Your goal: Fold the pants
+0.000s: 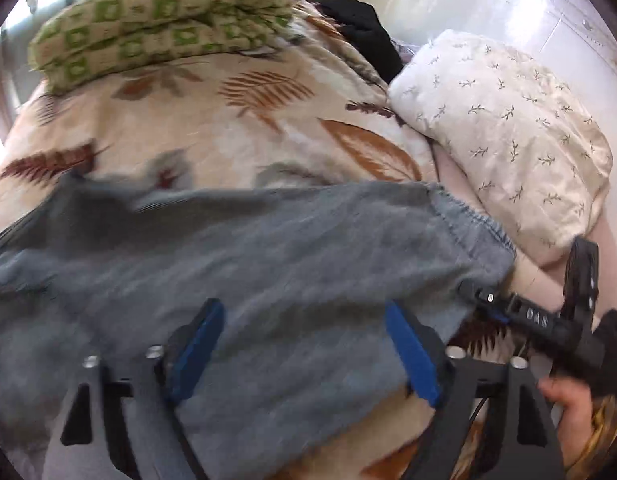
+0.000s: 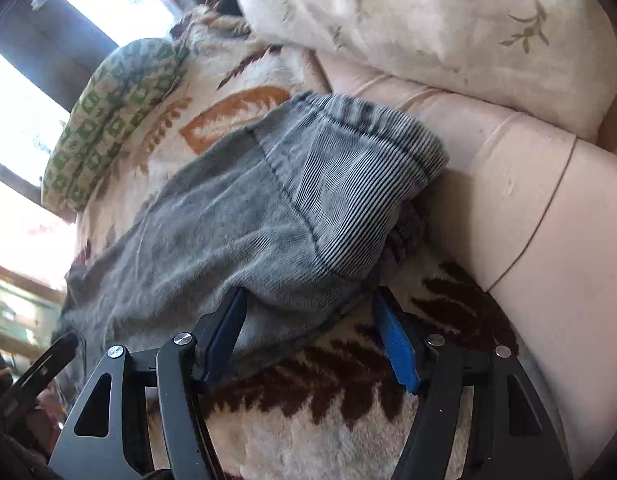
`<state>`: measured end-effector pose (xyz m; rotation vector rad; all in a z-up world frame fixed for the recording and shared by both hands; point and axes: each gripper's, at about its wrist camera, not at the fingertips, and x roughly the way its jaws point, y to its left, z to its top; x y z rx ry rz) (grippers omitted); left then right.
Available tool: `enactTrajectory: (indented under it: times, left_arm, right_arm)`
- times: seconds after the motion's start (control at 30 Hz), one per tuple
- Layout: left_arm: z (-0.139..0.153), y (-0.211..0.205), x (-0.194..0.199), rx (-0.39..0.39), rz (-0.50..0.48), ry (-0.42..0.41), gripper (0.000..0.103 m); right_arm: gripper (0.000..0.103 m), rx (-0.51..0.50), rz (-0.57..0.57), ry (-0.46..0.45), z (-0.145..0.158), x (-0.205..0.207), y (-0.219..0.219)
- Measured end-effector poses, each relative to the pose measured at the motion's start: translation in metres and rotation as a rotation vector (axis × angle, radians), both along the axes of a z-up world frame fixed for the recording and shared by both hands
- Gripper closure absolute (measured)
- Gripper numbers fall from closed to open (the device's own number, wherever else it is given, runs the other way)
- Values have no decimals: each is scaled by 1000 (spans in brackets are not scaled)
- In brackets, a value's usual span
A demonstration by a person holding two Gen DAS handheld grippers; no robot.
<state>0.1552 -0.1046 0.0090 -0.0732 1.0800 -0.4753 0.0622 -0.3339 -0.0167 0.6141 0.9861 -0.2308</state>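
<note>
Grey denim pants (image 1: 268,248) lie spread across a leaf-patterned blanket (image 1: 236,128) on a bed, their gathered elastic waistband (image 2: 372,120) toward the pillow. My left gripper (image 1: 304,320) hovers over the middle of the pants with its blue pads wide apart, open; the picture is blurred there. My right gripper (image 2: 310,300) stands open at the near edge of the pants (image 2: 244,216). The hem lies between its pads, the left pad is at the cloth and the right pad is apart from it. The right gripper's fingers (image 1: 528,314) show beside the waistband in the left wrist view.
A floral pillow (image 1: 508,132) lies on a pale pink sheet (image 2: 508,200) to the right of the pants. A folded green-checked cloth (image 1: 160,20) and a black garment (image 1: 368,32) sit at the far side. A hand (image 1: 568,404) holds the right gripper. Bright windows stand behind.
</note>
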Motion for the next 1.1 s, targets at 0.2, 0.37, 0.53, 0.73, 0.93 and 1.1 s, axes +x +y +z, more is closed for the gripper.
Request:
enactTrajectory:
  times: [0.2, 0.37, 0.53, 0.73, 0.93, 1.1]
  left_arm:
    - [-40, -46, 22, 58, -49, 56, 40]
    - [-35, -65, 7, 173, -102, -45, 41]
    - [-17, -63, 11, 77, -69, -71, 41]
    - [-45, -75, 24, 154, -86, 2, 44]
    - [-23, -80, 36, 36, -92, 22, 49]
    - [-48, -104, 59, 107, -96, 100, 49]
  right_arm:
    - [38, 87, -71, -65, -4, -3, -14]
    - [38, 166, -117, -103, -3, -10, -24]
    - [37, 177, -155, -105, -3, -9, -25]
    - [45, 179, -163, -91, -12, 10, -32]
    - [88, 103, -71, -126, 12, 9, -19]
    - [88, -8, 22, -155, 27, 14, -3]
